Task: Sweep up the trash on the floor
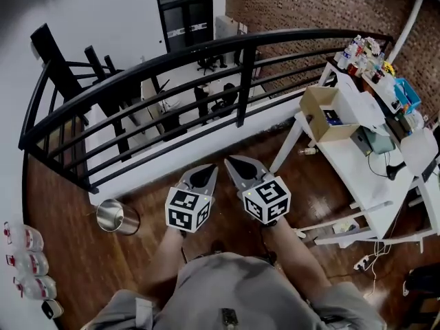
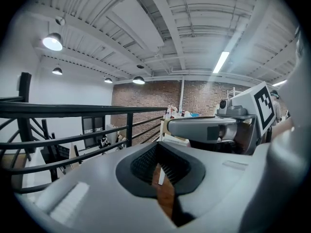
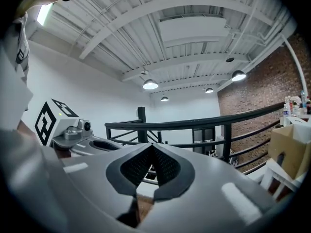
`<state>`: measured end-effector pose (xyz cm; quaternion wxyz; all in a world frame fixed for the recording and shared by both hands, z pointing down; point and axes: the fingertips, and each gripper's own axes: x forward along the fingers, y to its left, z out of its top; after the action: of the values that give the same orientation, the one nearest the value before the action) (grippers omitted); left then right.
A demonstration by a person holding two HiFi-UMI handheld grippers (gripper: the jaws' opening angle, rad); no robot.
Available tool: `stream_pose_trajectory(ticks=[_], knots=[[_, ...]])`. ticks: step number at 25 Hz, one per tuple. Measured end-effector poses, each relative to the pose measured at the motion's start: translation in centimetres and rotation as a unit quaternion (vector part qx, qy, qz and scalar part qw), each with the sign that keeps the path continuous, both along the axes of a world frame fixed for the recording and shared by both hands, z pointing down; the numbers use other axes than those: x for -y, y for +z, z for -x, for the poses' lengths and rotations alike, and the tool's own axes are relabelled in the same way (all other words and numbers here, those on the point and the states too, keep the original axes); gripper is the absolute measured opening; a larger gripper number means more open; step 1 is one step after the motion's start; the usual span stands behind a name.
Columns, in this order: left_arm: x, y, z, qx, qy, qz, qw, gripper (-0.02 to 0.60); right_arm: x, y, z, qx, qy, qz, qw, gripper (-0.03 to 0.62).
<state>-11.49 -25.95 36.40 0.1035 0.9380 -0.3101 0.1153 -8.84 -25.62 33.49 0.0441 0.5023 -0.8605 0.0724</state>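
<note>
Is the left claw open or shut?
Shut. The left claw has its tips pressed together, and nothing sits between them.

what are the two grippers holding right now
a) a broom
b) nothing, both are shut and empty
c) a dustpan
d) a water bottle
b: in their own views the left gripper and the right gripper each have their jaws closed together with nothing between them.
</note>
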Motion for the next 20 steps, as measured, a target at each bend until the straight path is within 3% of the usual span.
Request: stream_pose_trajectory(ticks=[7,20], knots=[[0.5,-0.9,1.7,-0.007,-0.01,-0.012,0.9999,0.008,0.3,-0.4,2.1,-0.019,-0.018,0.0,1.0,0.0],[0.8,-2.6,1.3,-0.023,0.001,-0.032,0.9992,0.008,0.3,-1.9,1.8,-0.02,-0.01,-0.013,1.0,0.0]])
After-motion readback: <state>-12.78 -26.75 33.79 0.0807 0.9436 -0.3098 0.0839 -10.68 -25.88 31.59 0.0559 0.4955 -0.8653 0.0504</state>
